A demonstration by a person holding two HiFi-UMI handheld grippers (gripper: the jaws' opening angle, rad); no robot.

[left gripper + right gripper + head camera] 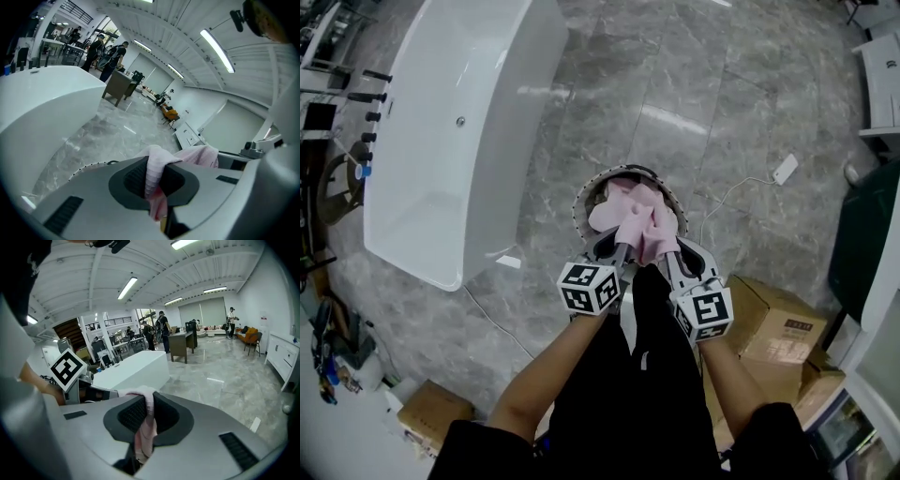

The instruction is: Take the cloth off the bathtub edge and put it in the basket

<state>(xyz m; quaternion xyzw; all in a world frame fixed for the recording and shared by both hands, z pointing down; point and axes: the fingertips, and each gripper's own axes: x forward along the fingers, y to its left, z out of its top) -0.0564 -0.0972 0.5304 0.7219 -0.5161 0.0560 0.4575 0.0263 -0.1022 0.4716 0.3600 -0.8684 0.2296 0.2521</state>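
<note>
Jaws on cloth (628, 214) over basket (579, 199) rim

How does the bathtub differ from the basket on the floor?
The bathtub is long and straight-sided; the basket is round. The bathtub is far larger than the basket. The bathtub's inside lies bare, showing only its drain, while the pink cloth hides most of the basket's opening. The bathtub is smooth white; the basket's rim looks perforated. Both stand open-topped on the grey marble floor.
</note>
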